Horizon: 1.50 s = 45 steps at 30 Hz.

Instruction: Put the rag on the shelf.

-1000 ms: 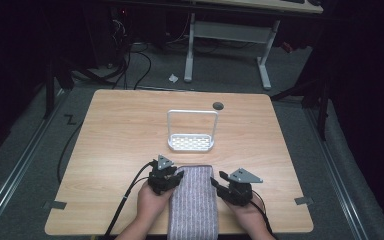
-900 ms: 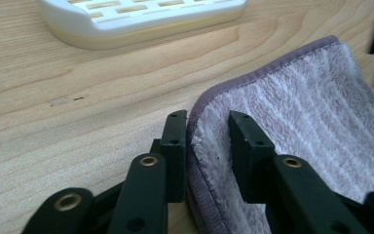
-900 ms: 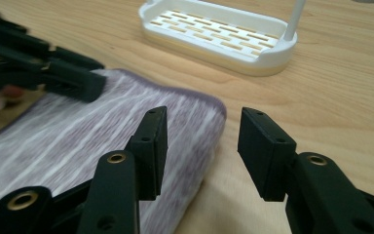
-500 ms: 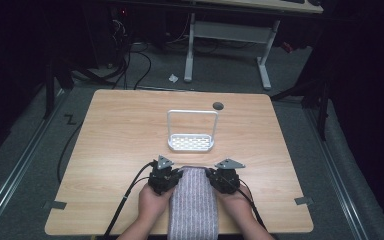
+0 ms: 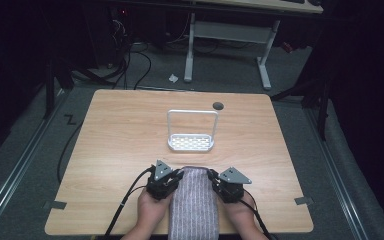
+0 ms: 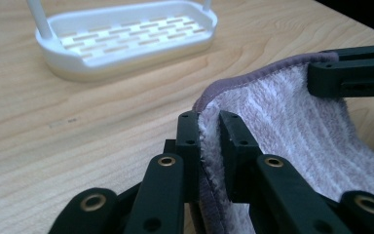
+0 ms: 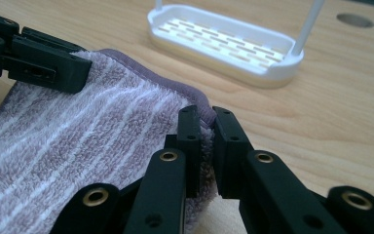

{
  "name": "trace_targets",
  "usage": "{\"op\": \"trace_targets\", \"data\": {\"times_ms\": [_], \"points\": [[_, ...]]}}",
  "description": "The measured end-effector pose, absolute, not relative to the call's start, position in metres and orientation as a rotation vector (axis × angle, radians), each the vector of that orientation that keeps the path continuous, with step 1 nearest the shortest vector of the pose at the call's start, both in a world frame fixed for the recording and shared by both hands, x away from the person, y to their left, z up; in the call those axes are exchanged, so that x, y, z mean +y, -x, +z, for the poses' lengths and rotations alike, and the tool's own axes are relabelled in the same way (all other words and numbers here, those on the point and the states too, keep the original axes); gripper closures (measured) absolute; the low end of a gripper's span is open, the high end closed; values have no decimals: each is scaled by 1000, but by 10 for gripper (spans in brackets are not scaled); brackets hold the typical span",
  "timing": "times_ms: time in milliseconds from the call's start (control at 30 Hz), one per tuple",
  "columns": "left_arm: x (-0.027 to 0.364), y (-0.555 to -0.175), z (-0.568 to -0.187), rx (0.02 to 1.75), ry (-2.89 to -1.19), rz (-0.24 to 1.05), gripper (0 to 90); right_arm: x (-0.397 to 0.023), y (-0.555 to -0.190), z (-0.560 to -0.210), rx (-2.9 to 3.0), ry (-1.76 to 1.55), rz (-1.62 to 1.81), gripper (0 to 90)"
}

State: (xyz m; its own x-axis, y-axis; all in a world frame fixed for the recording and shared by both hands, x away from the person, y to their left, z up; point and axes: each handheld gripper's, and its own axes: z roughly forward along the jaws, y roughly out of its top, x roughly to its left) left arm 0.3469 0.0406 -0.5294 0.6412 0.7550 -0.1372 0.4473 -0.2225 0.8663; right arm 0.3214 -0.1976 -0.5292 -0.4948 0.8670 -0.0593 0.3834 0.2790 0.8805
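**Both grippers clamp the towel's far corners**

The left gripper (image 6: 208, 141) is clenched on the left far corner of the striped purple towel (image 5: 194, 205), its jaws pressing the hem between them. The right gripper (image 7: 207, 146) grips the right far corner likewise. The towel lies at the near edge of the wooden table (image 5: 115, 135), hanging over it. A white rack (image 5: 191, 141) stands near the table's middle, well apart.

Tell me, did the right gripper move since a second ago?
Yes. The right gripper slid left, judged against the white rack, and now pinches the striped towel corner.
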Motion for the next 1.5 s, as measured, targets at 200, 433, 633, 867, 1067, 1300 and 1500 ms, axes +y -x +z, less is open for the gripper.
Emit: {"op": "trace_targets", "data": {"times_ms": [200, 433, 633, 867, 1067, 1300, 1500], "points": [[42, -338, -520, 905, -1818, 430, 795, -195, -317, -526, 1986, -1078, 1200, 833], [45, -331, -506, 868, -1761, 477, 795, -194, -315, -516, 1927, -1066, 1231, 836], [50, -333, -488, 862, -1705, 490, 795, -194, -316, -495, 1847, -1047, 1280, 835], [55, -333, -457, 837, -1638, 537, 795, -193, -315, -464, 1780, -992, 1324, 835], [55, -332, -433, 806, -1602, 578, 796, -193, -315, -439, 1732, -954, 1362, 835], [53, -329, -411, 769, -1562, 602, 796, -195, -314, -416, 1683, -918, 1400, 835], [50, -329, -384, 721, -1529, 640, 796, -199, -313, -390, 1637, -883, 1436, 835]]}}
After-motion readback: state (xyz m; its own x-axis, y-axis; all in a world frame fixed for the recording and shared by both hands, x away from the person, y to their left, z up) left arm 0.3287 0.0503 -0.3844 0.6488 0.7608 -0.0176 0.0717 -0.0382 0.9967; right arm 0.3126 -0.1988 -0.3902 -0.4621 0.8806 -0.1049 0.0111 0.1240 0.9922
